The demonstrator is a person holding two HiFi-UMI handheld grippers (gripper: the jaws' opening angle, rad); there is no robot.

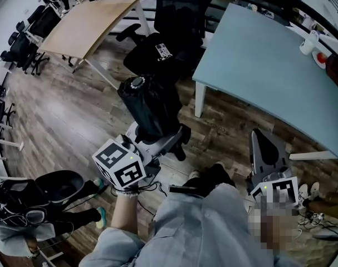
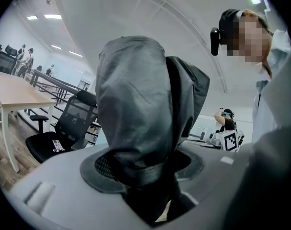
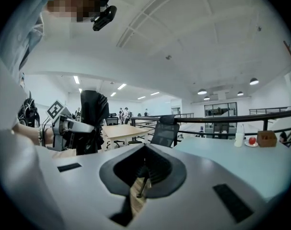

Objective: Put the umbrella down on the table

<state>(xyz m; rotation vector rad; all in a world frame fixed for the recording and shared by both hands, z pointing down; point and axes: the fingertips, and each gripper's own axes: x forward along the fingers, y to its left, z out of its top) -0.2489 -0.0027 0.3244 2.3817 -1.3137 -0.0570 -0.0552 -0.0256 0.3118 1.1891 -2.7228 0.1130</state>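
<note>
A folded black umbrella [image 1: 149, 105] stands upright over the wooden floor, left of the pale blue table [image 1: 258, 54]. My left gripper [image 1: 156, 137] is shut on its lower part. In the left gripper view the dark fabric of the umbrella [image 2: 140, 109] fills the middle and rises from between the jaws of the left gripper [image 2: 145, 178]. My right gripper [image 1: 262, 135] hangs near the table's front edge with its fingers together and nothing in them. The right gripper view shows the right gripper [image 3: 144, 176] with jaws closed, and the umbrella [image 3: 93, 110] off to the left.
A black office chair [image 1: 163, 43] stands just behind the umbrella, next to the table's corner. A white bottle [image 1: 309, 42] and a red item [image 1: 323, 58] sit at the table's far right. A wooden table [image 1: 91, 21] is at the back left. Bags [image 1: 24, 204] and cables [image 1: 316, 221] lie on the floor.
</note>
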